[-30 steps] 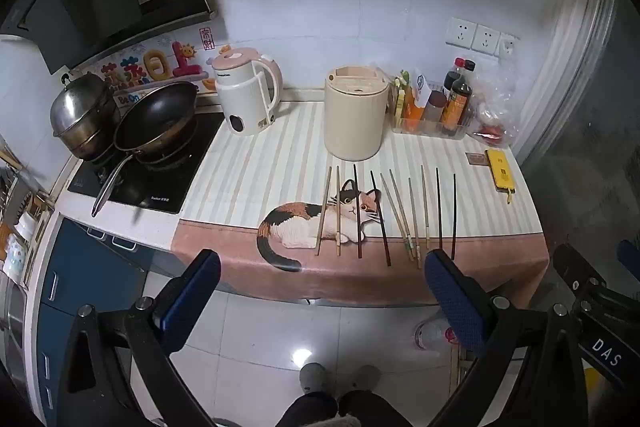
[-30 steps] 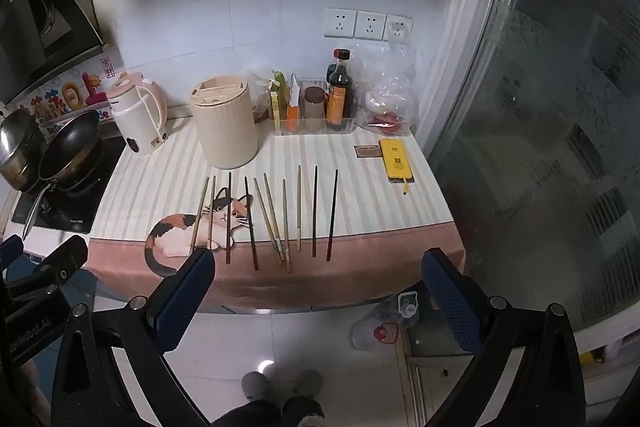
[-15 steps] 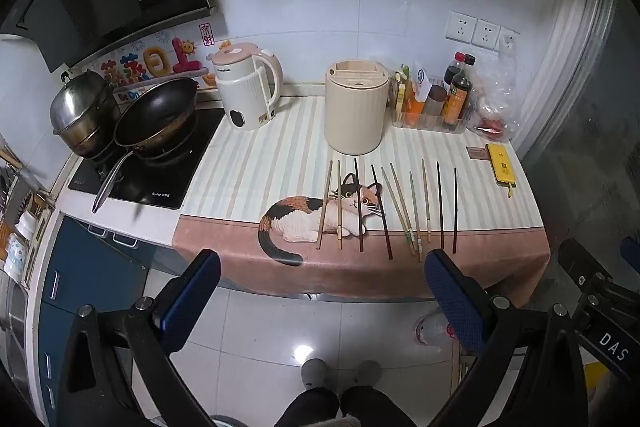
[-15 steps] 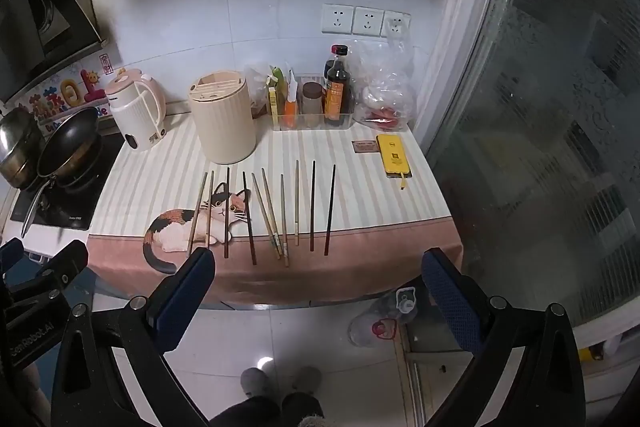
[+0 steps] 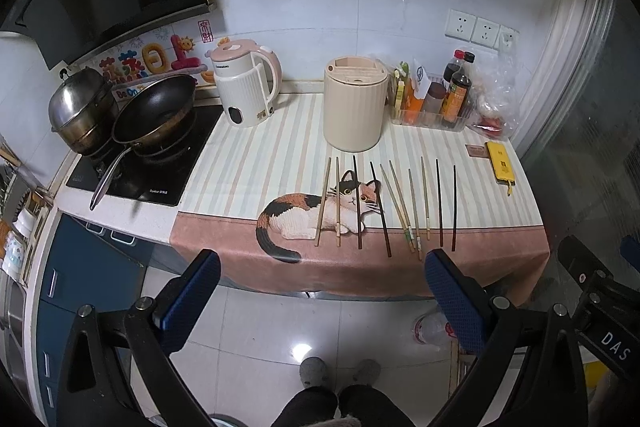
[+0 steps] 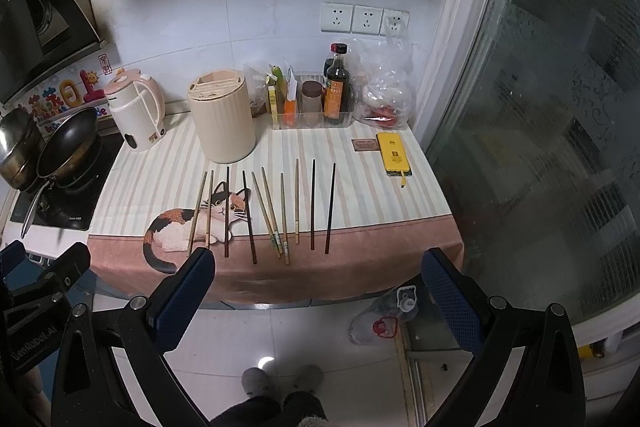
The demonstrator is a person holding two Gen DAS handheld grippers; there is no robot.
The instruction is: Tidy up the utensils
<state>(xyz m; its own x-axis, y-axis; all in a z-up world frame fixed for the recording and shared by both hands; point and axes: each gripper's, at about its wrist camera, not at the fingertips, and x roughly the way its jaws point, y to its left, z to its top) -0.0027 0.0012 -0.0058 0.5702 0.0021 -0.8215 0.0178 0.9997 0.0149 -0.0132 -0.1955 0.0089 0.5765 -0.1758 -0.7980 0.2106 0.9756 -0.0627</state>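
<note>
Ten chopsticks are lying before the cream utensil holder; I am holding my left gripper and right gripper wide apart, gripping nothing.

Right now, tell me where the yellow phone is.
The yellow phone lies flat at the counter's far right, beside a small brown card, right of the chopsticks.

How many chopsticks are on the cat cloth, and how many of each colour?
Light wooden chopsticks: 6
Dark chopsticks: 4
Total: 10
</note>
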